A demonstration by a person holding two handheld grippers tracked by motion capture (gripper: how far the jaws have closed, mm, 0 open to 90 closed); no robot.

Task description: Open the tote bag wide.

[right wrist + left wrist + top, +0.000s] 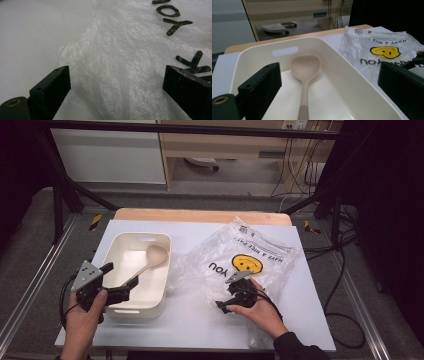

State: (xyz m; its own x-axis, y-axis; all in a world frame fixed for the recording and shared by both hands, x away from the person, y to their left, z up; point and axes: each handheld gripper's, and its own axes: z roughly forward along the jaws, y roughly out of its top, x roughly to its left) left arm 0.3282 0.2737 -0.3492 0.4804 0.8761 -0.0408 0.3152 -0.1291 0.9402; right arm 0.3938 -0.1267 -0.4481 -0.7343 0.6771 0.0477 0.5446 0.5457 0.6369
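The plastic bag (240,260) lies under your right gripper (225,306), jaws spread wide; your left gripper (119,282) gapes over the spoon (150,260) in the tub (165,270).

On the desk (200,325), the tub (162,270) sits to the left with the spoon (150,260) lying in it, bowl end toward the far wall. The plastic bag (260,250) lies to the tub's right, just beside it. The left gripper (117,280) hovers at the tub's near corner; the right gripper (227,300) rests on the bag's near edge.
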